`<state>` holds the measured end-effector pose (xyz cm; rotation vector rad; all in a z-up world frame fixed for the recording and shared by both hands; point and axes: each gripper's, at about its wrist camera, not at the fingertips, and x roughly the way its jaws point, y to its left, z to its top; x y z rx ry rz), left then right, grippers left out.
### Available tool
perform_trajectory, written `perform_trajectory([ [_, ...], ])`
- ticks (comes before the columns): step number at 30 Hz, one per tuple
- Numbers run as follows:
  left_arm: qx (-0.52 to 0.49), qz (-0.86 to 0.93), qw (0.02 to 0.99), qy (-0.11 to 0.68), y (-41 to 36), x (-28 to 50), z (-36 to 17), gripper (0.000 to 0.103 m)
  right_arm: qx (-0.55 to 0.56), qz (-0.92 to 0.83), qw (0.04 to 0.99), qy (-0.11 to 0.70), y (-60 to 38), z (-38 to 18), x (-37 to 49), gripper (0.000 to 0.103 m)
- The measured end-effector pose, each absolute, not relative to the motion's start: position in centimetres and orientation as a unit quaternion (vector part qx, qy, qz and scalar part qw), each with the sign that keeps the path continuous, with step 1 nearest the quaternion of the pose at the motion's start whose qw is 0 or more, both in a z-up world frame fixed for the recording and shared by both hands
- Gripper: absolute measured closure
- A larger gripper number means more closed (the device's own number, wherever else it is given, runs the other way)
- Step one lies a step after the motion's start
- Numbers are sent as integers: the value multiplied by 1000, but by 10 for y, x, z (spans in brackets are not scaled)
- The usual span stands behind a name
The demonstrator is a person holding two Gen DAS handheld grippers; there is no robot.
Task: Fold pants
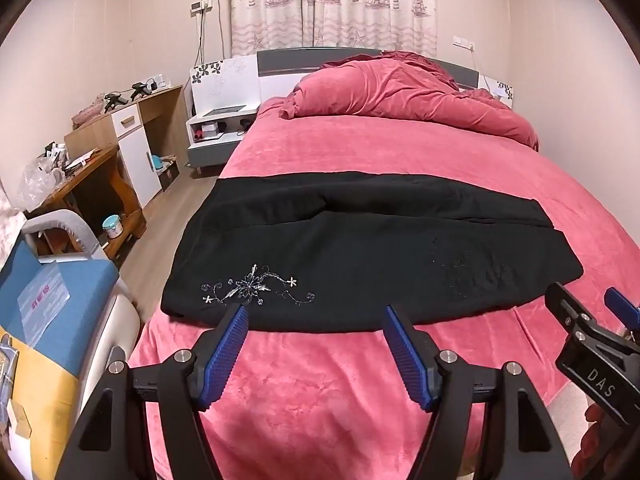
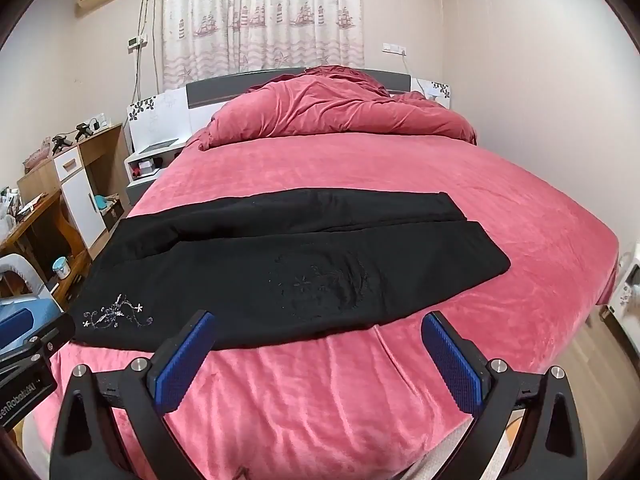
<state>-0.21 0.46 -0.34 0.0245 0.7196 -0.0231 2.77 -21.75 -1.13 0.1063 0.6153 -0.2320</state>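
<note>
Both grippers hang over the near end of the bed, empty. Farthest left of the left gripper, beyond the bed's edge, a wooden table carries clutter. Ahead of this gripper, whose blue pads stand wide apart with nothing between them, lie the black pants, spread flat across the pink bedspread, legs side by side. Their silver embroidery (a flower with curling stems) sits just beyond the left pad, near the cloth's left end. To the right, the right gripper is likewise spread wide and bare, its tips just short of the pants' near edge. Well beyond both, a rumpled pink duvet is heaped against the headboard.
</note>
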Motion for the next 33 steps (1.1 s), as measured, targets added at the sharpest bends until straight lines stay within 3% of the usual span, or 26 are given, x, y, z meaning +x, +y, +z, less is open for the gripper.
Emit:
perform_trajectory([
  [33, 7, -13, 928, 373, 4, -1, -11, 32, 53, -110, 939, 323, -217, -20, 32, 0],
])
